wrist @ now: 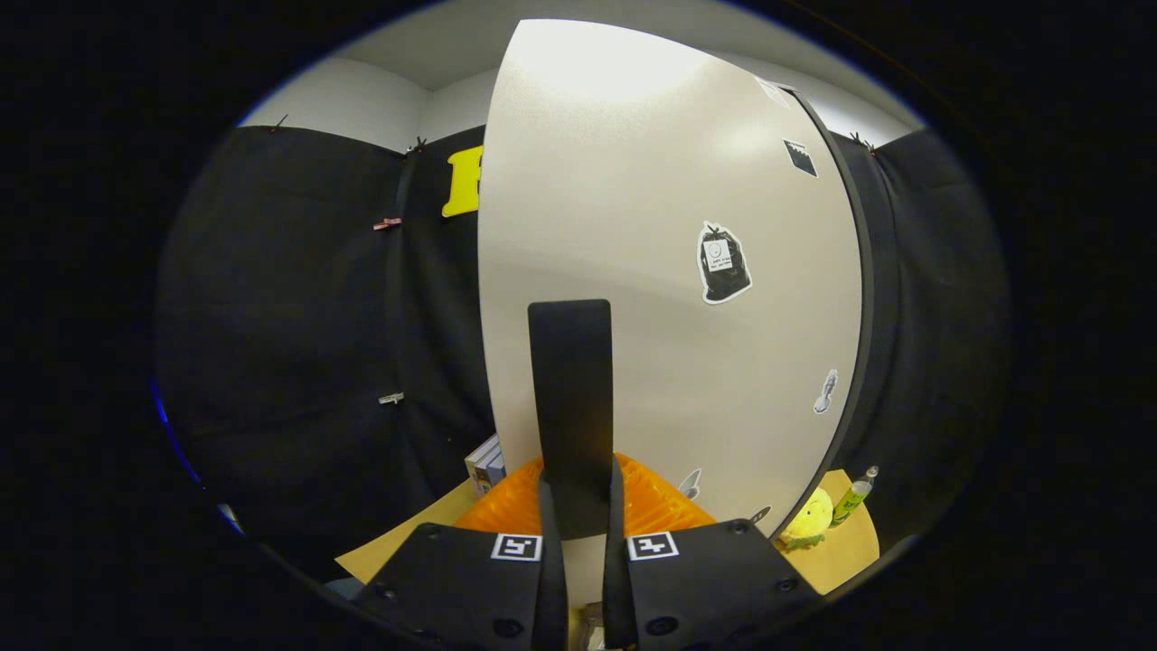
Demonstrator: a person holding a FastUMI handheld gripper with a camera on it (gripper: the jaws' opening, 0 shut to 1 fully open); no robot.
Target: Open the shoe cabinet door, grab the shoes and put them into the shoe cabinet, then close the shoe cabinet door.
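Hand-held gripper (576, 506): two flat plates, square coded markers (one each), dark screws.

A black sticker (723, 263) shaped like a tied bag, with a small pale label on it, sits on the pale panel, and a smaller dark sticker (800, 156) sits higher up. Lower down is a small grey spoon-like sticker (824, 391). Below lies a tan table surface (850, 542) — on it a round yellow plush toy (807, 520) and, just beside it, a green bottle (853, 495) with a clear cap, leaning. On the other side a small box (485, 463) stands at the table's far edge. Black cloth (289, 316) hangs behind, held by small clips (388, 222) — white wall (348, 101) above it.
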